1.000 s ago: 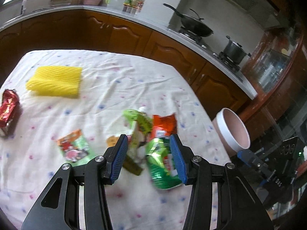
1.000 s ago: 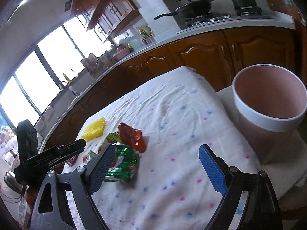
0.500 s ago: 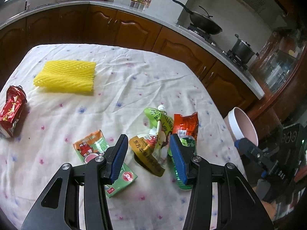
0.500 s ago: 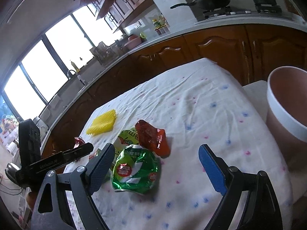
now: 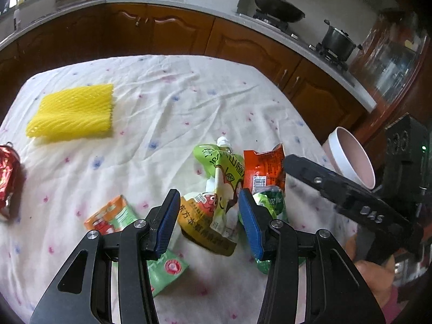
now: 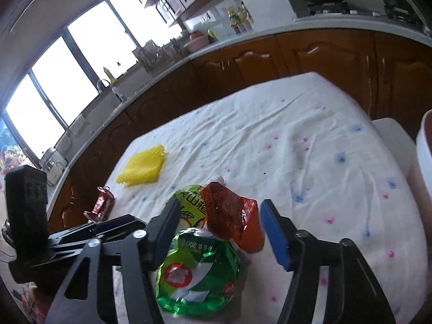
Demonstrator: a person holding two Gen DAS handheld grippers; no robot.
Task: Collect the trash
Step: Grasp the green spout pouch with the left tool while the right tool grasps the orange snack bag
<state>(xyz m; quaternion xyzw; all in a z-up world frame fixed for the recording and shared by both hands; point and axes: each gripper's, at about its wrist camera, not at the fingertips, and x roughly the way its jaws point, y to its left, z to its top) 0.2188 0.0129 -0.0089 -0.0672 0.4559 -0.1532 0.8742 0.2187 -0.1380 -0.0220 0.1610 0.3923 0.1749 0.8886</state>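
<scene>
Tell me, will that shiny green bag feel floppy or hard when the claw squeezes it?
Probably floppy. The green bag is crinkled, glossy film, so it would likely crumple and could slip between the pads. It looks puffed and flat-lying, so probably light and unlikely to roll. The right claw has just been closing around it, not yet pressing.

White cloth (image 5: 216, 102) with pink and blue dots; yellow mesh sleeve (image 5: 73, 110); orange-red wrapper (image 6: 232, 218); shiny green wrapper (image 6: 199, 272); brown cabinets (image 5: 172, 35).

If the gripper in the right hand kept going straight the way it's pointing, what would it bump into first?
Most likely the orange snack wrapper, which lies straight ahead between the fingertips of the right gripper, whose jaws have just been closing. The crumpled green bag sits nearer but lower, so depth is uncertain.
</scene>
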